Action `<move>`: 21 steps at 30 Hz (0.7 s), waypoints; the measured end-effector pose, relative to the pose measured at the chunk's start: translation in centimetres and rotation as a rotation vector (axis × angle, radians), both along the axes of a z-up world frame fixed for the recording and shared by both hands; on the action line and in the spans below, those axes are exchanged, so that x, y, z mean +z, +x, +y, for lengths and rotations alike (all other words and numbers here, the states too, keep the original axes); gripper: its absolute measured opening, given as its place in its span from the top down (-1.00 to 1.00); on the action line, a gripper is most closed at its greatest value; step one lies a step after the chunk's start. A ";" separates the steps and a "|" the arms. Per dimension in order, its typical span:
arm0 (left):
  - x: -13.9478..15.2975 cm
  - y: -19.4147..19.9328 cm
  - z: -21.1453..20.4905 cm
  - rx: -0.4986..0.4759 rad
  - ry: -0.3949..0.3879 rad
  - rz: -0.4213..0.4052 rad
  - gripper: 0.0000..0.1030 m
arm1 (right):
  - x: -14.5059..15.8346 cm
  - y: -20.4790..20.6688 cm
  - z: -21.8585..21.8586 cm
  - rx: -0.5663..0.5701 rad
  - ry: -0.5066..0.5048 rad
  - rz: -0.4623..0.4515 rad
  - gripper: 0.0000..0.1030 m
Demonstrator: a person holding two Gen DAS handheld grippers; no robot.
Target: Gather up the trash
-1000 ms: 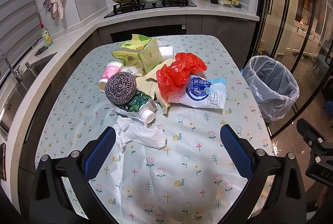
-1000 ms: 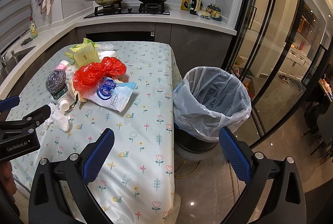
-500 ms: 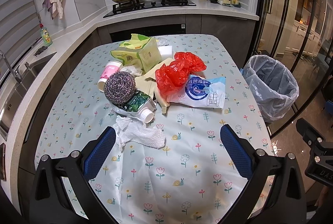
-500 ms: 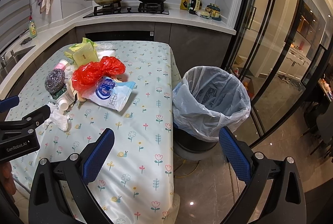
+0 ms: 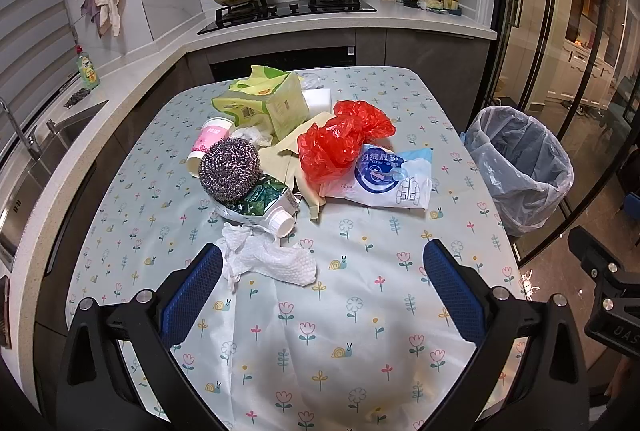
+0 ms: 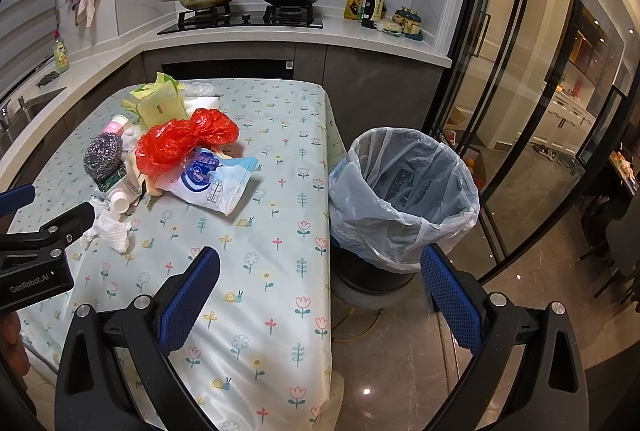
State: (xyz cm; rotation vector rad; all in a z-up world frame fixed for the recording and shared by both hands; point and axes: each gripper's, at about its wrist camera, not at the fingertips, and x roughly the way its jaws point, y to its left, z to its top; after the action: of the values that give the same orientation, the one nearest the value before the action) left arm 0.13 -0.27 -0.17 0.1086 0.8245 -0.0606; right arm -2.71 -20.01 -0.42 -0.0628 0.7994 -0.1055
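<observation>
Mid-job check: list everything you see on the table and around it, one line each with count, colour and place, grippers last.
crumpled paper towel: 1, white, nearest table edge
milk carton: 1, green and white, lying under the scourer
steel scourer: 1, silver, on the carton
paper cup: 1, pink and white, on its side
tissue pack: 1, yellow-green, far end of pile
plastic bag: 1, red, pile centre
wet-wipe pack: 1, blue and white, beside the red bag
trash bin: 1, clear liner, on the floor beside the table
left gripper: jaws open
right gripper: jaws open
</observation>
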 end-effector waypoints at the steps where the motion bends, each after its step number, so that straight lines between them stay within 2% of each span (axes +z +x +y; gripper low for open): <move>1: 0.0 0.0 0.0 0.000 0.000 -0.001 -0.87 | 0.0 0.0 -0.1 0.000 -0.001 0.000 -0.87; 21: 0.4 -0.3 -0.8 -0.012 -0.001 -0.012 -0.87 | 0.1 0.1 -0.4 -0.006 -0.003 -0.004 -0.87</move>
State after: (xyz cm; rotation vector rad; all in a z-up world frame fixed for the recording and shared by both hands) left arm -0.17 -1.05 0.25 0.1125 0.8122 -0.0717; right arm -2.62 -20.45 -0.34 -0.0634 0.7951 -0.1124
